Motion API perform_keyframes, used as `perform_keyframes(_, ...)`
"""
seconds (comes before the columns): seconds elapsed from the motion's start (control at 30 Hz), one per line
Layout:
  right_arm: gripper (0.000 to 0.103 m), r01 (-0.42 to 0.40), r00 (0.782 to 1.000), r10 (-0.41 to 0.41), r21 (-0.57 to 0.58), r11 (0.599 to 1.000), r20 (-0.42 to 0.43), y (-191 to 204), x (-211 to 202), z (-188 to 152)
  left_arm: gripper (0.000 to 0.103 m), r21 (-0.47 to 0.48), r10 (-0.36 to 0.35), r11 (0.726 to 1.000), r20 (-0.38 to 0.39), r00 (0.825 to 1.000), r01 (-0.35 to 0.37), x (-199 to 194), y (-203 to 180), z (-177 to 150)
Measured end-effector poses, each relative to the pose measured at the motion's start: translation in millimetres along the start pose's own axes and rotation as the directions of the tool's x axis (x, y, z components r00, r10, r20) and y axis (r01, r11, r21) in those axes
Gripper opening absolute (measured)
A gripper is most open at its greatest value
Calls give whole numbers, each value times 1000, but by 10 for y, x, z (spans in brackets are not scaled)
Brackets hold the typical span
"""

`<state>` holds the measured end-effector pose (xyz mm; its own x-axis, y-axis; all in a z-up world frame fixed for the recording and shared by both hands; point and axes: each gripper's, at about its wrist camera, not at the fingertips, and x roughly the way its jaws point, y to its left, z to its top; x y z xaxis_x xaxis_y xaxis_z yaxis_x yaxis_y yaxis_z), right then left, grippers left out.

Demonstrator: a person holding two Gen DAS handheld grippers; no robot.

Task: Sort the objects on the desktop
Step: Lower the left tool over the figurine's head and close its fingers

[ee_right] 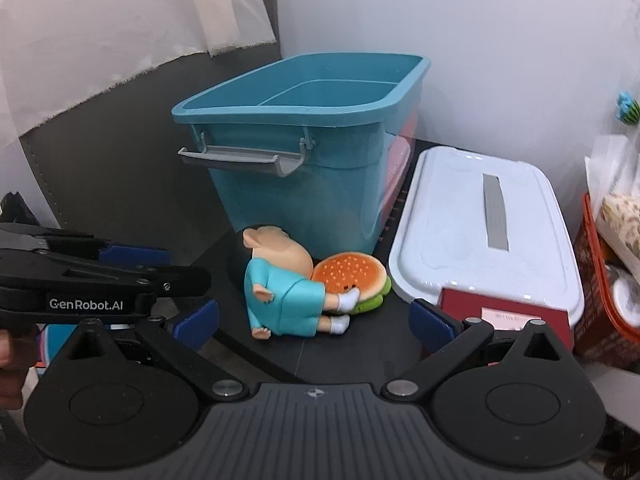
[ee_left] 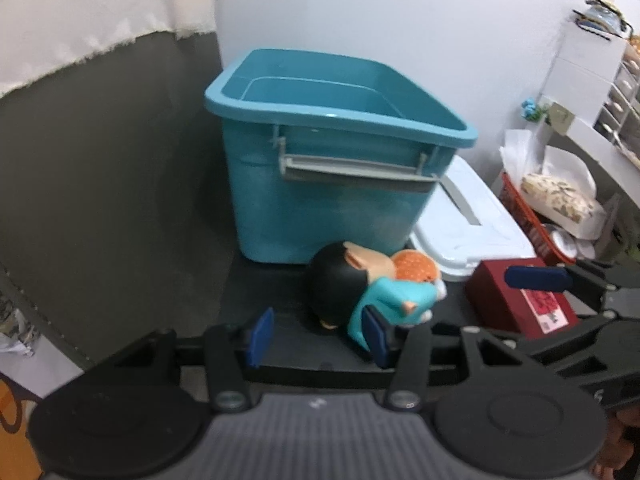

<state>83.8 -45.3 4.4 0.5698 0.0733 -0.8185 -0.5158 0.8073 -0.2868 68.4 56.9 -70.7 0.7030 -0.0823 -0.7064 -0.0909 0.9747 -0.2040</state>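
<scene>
Lying on its side just ahead of the wide-open, empty right gripper, the hard plastic boy doll in blue looks light and smooth – grab its middle – while the left gripper waits open, empty too.

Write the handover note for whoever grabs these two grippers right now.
Left gripper: open, empty, low in front of the doll, its right pad beside the doll's teal clothes.
Right gripper: open wide, empty, facing the doll and burger.
Doll figure: lying on its side on the black mat, in front of the teal bin.
Toy burger: against the doll's feet, beside the white lid.
Red box: beside the white lid, under the right gripper's finger.
Done: nothing visible in the bin.
Left: doll, burger and red box remain unsorted.
</scene>
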Motion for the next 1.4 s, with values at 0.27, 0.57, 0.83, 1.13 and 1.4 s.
perform_keyframes(0.27, 89, -23, 1000, 23, -5, 1000, 9, -42, 245, 77, 52, -26, 27, 999, -11, 1000, -28, 73, 73, 5)
perform_keyframes(0.57, 87, -55, 998, 55, -31, 998, -1, 9, 409, 54, 52, -50, 63, 997, -27, 998, -64, 119, 162, 7)
perform_keyframes(0.83, 82, -36, 999, 35, -53, 998, -14, 33, 448, -10, 52, -50, 61, 997, -27, 998, -62, 112, 161, 0)
perform_keyframes(1.13, 79, -4, 999, -2, -134, 991, -43, 150, 405, -47, 52, -59, 50, 997, -26, 998, -51, 122, 150, 7)
perform_keyframes(1.4, 73, 13, 995, -27, -142, 990, -93, 214, 348, -59, 52, -61, 34, 998, -25, 999, -36, 90, 192, 3)
